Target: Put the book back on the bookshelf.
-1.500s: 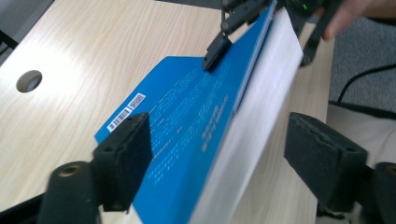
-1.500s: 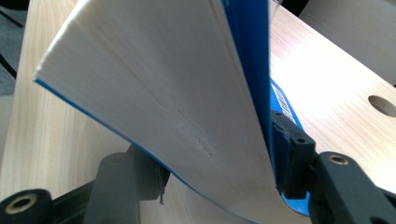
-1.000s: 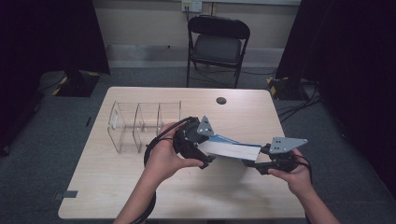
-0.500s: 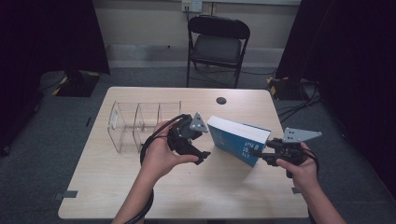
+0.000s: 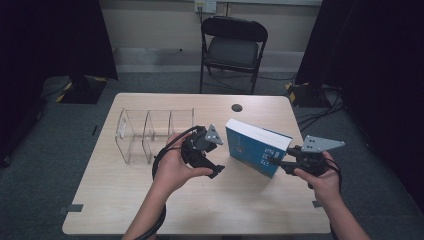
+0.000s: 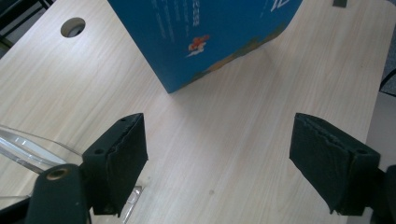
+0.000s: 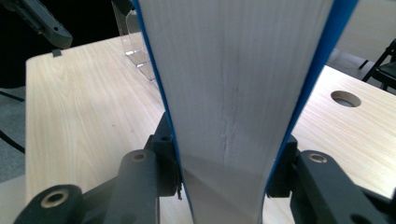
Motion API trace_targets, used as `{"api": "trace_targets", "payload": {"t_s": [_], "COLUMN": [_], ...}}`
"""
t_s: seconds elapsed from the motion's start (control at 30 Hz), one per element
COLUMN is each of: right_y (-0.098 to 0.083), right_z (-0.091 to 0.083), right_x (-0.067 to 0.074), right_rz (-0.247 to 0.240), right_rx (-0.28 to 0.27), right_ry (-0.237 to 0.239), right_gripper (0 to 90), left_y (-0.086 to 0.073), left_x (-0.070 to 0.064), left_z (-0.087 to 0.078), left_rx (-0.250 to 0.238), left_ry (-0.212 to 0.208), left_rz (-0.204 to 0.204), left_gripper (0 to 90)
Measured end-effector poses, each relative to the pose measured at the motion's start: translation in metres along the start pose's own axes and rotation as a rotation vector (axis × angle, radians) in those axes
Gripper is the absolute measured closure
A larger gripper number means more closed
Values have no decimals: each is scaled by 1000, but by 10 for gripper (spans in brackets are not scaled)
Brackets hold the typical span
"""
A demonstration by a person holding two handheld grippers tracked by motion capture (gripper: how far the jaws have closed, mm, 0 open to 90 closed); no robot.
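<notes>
Right now the blue book (image 5: 255,146) stands on one edge on the table (image 5: 150,210), tilted a little, and the right gripper (image 5: 280,162) holds it at its right end. In the right gripper view the two jaws press on both blue covers, with the white page block (image 7: 233,102) between them, so this grip is firm and closed on the book. The left gripper (image 5: 217,157) is just beside the left end of the book but apart from it; its jaws stand wide open and nothing is between them, as the left gripper view shows, where the book's lower corner (image 6: 187,70) lies ahead of the pads. The long side of the book runs from left to right between the two hands. The clear plastic rack (image 5: 150,132) with its upright dividers stands to the left, behind the left hand, so I judge the book must travel leftward past the left gripper to reach a slot.
</notes>
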State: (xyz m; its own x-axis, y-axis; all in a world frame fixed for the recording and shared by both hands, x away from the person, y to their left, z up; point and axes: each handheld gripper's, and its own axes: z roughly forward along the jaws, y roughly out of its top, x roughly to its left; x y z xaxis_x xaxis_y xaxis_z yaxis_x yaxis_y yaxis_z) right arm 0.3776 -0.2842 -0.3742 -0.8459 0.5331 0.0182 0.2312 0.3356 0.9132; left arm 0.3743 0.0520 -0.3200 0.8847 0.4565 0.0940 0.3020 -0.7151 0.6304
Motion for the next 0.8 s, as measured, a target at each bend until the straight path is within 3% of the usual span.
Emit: {"api": "trace_targets", "payload": {"t_s": [0.23,0.67,0.8], "right_y": [5,20,25], "right_z": [0,1,1], "right_x": [-4,-16,-22], "right_rz": [21,94,106], "right_rx": [38,169,213], "right_ry": [5,11,-9], "right_gripper": [577,575,577], "left_y": [-3,-11,-13], "left_x": [-2,-4,-5], "left_z": [8,20,23], "left_rx": [23,50,65], "left_ry": [-8,-14,-14], "left_rz": [0,-8,-6], "left_gripper": [188,200,201]}}
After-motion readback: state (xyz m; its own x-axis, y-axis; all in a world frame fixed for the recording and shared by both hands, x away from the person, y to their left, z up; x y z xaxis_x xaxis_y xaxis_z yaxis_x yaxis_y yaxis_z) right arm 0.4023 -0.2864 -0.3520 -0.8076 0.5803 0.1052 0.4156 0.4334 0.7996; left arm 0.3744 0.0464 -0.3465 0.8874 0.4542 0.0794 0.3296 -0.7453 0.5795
